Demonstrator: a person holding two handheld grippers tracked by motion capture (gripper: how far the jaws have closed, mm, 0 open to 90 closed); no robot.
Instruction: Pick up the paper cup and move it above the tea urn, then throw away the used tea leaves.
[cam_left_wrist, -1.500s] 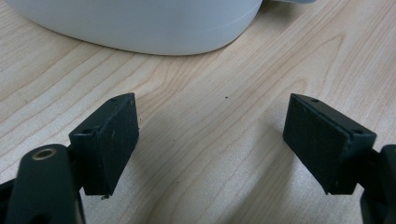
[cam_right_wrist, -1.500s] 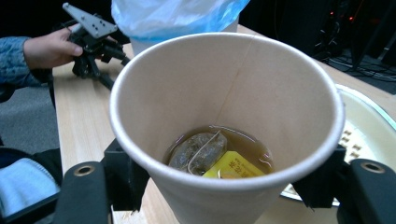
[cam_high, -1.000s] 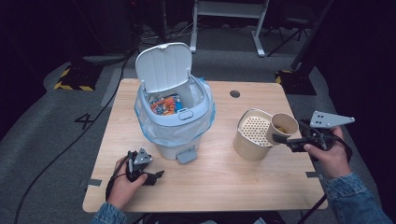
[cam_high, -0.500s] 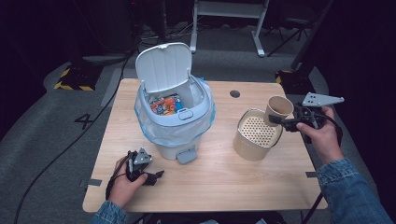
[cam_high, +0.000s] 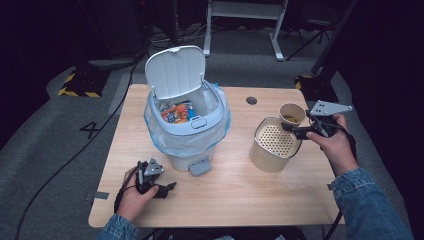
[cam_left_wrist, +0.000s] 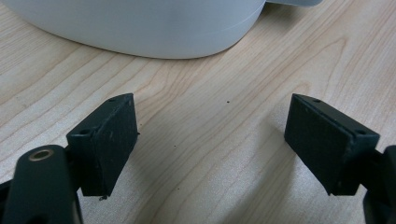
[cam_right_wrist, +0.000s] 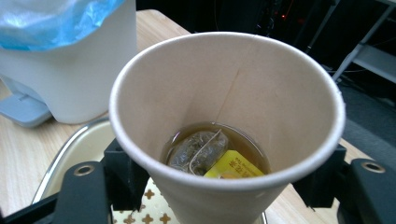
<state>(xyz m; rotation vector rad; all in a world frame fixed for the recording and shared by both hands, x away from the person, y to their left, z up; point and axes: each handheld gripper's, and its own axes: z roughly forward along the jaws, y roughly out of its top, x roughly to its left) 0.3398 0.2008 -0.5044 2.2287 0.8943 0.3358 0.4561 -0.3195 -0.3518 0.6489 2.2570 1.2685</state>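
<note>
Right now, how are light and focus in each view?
High view: table evenly lit, floor behind dark, picture soft. Left gripper view: jaws sharp, soft shadows on the wood, bin bright. Right gripper view: cup rim and teabag sharp, background blurred and dark.

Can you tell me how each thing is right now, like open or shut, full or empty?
Bin: lid up, wrappers inside.
Paper cup: upright, some tea and a teabag in it.
Strainer pot: on the table, nothing visible on its holey insert.
Right gripper: shut on the cup.
Left gripper: open, holding nothing.
</note>
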